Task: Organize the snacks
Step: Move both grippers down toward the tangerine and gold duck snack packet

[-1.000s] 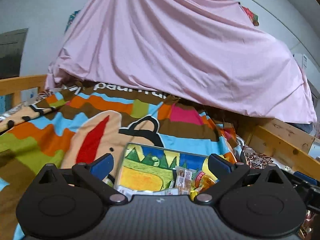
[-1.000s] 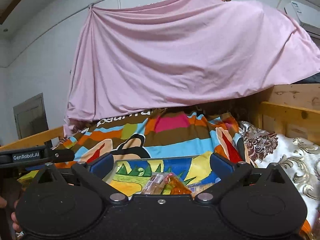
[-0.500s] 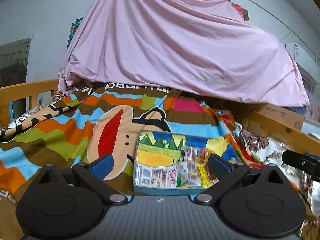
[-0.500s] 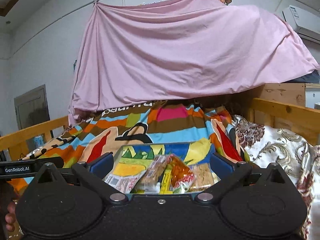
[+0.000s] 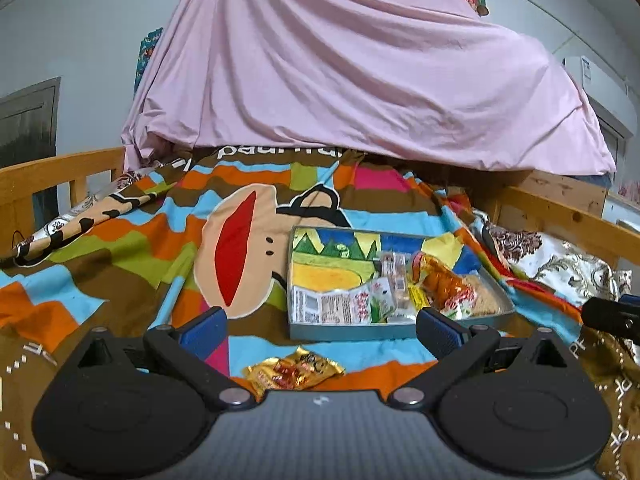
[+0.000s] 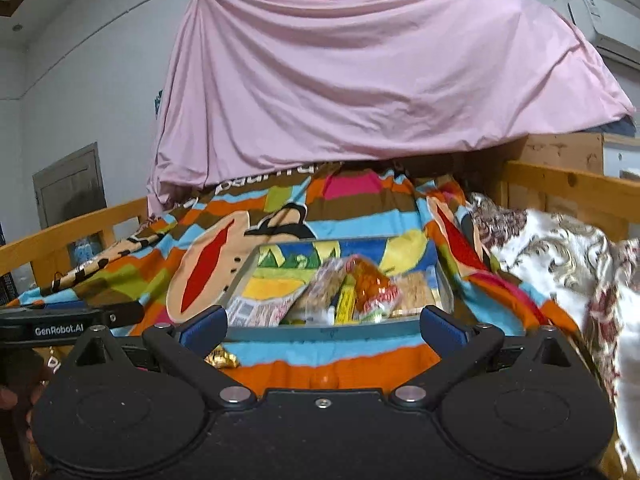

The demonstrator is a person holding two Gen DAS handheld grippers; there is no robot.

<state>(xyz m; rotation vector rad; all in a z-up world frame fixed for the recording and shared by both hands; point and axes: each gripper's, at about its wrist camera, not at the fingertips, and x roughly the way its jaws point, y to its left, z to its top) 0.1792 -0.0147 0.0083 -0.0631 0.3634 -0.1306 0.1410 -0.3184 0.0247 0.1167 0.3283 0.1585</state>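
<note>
Shallow grey metal tray (image 5: 360, 330) on the striped multicoloured blanket (image 5: 120, 248) collects wrapped snacks; one gold-and-red foil packet (image 5: 294, 372) lies outside, just before it. Left gripper (image 5: 320, 326) and right gripper (image 6: 322, 326) hover spread wide, empty, apparently ready to fetch it.

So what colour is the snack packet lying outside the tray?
Shiny gold with red, the snack packet shows best in the left wrist view.
</note>
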